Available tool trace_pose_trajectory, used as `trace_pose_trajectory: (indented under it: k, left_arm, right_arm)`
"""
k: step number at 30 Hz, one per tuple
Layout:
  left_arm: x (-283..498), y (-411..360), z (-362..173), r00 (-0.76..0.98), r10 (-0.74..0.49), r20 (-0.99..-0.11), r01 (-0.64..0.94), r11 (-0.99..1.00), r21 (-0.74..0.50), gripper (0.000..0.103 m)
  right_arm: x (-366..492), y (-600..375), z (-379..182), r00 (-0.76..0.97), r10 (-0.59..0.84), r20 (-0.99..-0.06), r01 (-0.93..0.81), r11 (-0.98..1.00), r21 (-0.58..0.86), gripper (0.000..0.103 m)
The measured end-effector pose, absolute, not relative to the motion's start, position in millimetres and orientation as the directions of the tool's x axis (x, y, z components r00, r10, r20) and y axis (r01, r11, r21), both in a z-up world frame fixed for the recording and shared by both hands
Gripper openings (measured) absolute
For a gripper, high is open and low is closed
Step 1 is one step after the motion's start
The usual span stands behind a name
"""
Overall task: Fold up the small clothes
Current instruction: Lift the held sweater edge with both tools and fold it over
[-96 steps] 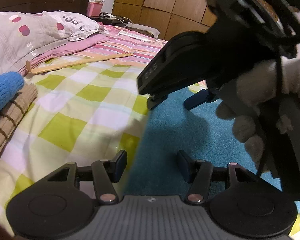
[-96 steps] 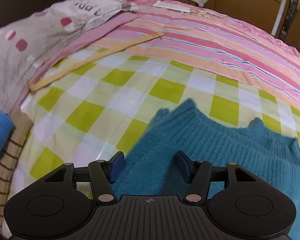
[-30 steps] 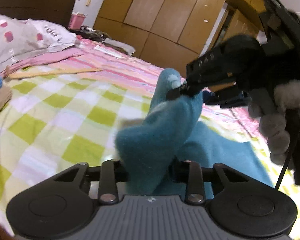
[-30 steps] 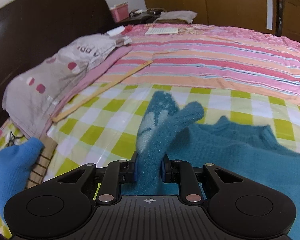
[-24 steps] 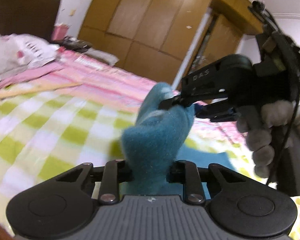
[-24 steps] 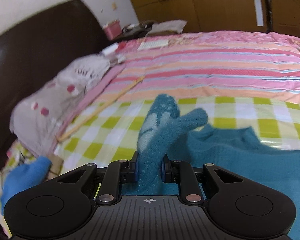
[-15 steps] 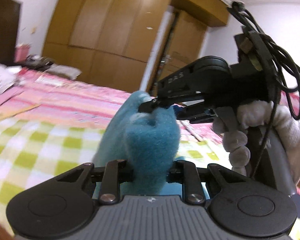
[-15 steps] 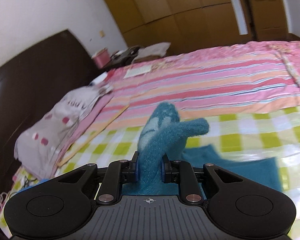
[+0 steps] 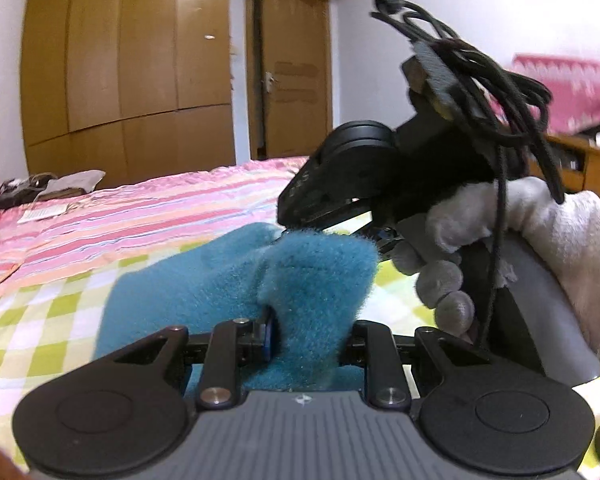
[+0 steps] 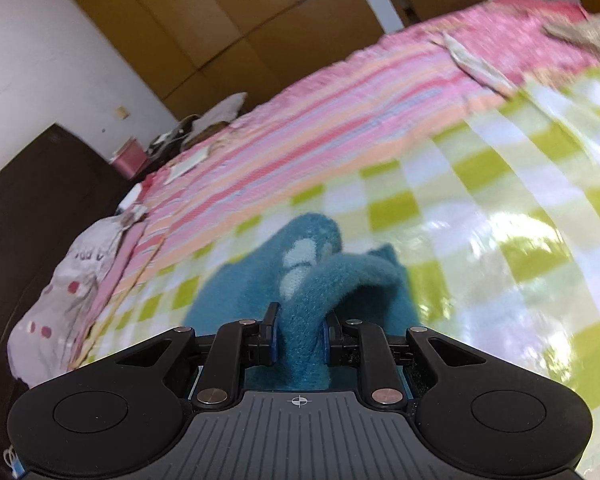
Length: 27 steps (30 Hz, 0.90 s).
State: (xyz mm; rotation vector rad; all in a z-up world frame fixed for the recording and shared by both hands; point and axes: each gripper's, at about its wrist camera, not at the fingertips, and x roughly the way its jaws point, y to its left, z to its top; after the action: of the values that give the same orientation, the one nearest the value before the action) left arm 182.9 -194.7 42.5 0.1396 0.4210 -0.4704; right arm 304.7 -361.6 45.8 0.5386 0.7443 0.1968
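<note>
Your left gripper (image 9: pixel 308 336) and right gripper (image 10: pixel 298 334) both pinch the teal sweater (image 9: pixel 204 284); its bunched fabric hides your pads.

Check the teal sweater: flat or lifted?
Partly lifted. The teal sweater is bunched, pinched by left gripper and right gripper; its far part lies on the checked sheet.

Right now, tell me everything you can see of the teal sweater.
The teal sweater is a fuzzy, thick knit with a pale patch showing on a raised fold. Both grippers hold it: the left gripper and right gripper each have jaws clamped on a bunched edge. The rest trails onto the green-checked sheet.
</note>
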Motion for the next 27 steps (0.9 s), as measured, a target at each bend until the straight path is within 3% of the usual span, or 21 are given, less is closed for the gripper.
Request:
trace_pose_trajectory:
  k: [7, 11, 17, 20, 27]
  left_arm:
    - [176, -226, 16, 0.783, -0.398, -0.477, 0.506, 0.855, 0.116, 0.032]
    - [168, -233, 10, 0.784, -0.400, -0.475, 0.532, 0.827, 0.181, 0.042]
    - [157, -218, 25, 0.771, -0.426, -0.474, 0.552, 0.818, 0.163, 0.045]
    - [139, -203, 31, 0.754, -0.455, -0.473, 0.577, 0.803, 0.147, 0.048]
    - [125, -161, 50, 0.772, -0.445, -0.454, 0.550, 0.826, 0.126, 0.049]
  right_arm:
    - [297, -382, 12, 0.716, 0.343, -0.608, 0.046, 0.846, 0.532, 0.023]
    - [285, -392, 15, 0.729, 0.335, -0.596, 0.057, 0.839, 0.541, 0.027]
    - [243, -397, 44, 0.775, 0.335, -0.536, 0.010, 0.842, 0.540, 0.028]
    - [225, -384, 54, 0.764, 0.386, -0.517, -0.060, 0.841, 0.538, 0.034]
    - [204, -363, 38, 0.718, 0.416, -0.558, -0.082, 0.847, 0.525, 0.039]
